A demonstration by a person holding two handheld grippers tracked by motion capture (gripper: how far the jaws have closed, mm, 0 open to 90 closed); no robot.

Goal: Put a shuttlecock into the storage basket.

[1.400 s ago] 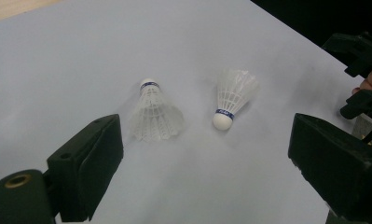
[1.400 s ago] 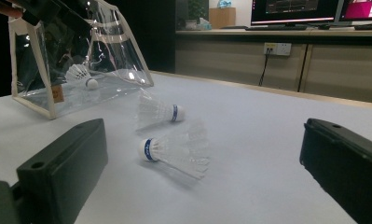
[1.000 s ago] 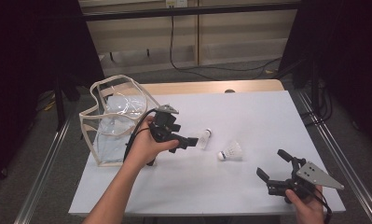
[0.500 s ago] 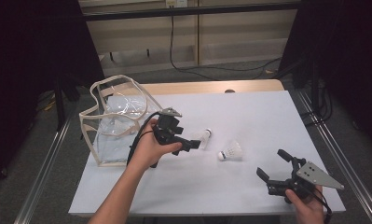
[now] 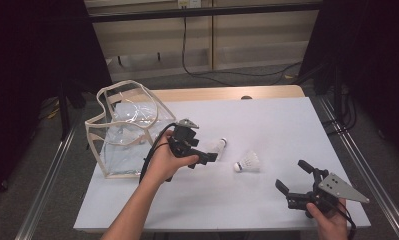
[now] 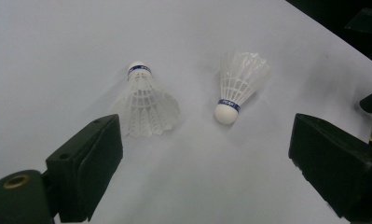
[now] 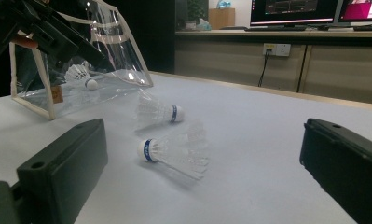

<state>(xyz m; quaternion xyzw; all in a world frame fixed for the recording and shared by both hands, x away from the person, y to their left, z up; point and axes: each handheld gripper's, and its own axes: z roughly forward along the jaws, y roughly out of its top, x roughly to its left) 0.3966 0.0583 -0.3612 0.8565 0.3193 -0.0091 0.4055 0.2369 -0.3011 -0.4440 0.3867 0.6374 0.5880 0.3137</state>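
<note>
Two white shuttlecocks lie on the white table (image 5: 267, 120): one (image 5: 219, 146) just ahead of my left gripper (image 5: 206, 151), the other (image 5: 248, 162) further right. In the left gripper view both shuttlecocks (image 6: 146, 100) (image 6: 239, 84) lie apart beyond the jaws, which are spread wide with nothing between them; my left gripper (image 6: 207, 140) is open. My right gripper (image 5: 293, 176) rests open near the table's front right. In its own view my right gripper (image 7: 207, 135) faces the two shuttlecocks (image 7: 174, 151) (image 7: 158, 112) from low down.
A clear plastic bag (image 5: 127, 130) with beige trim stands at the table's left, behind my left hand. Another shuttlecock (image 7: 83, 77) lies inside the bag (image 7: 58, 93). Dark cables hang over the floor beyond the far edge.
My left gripper has moved a little right, away from the bag and closer to the nearer shuttlecock. The right gripper has stayed put.
</note>
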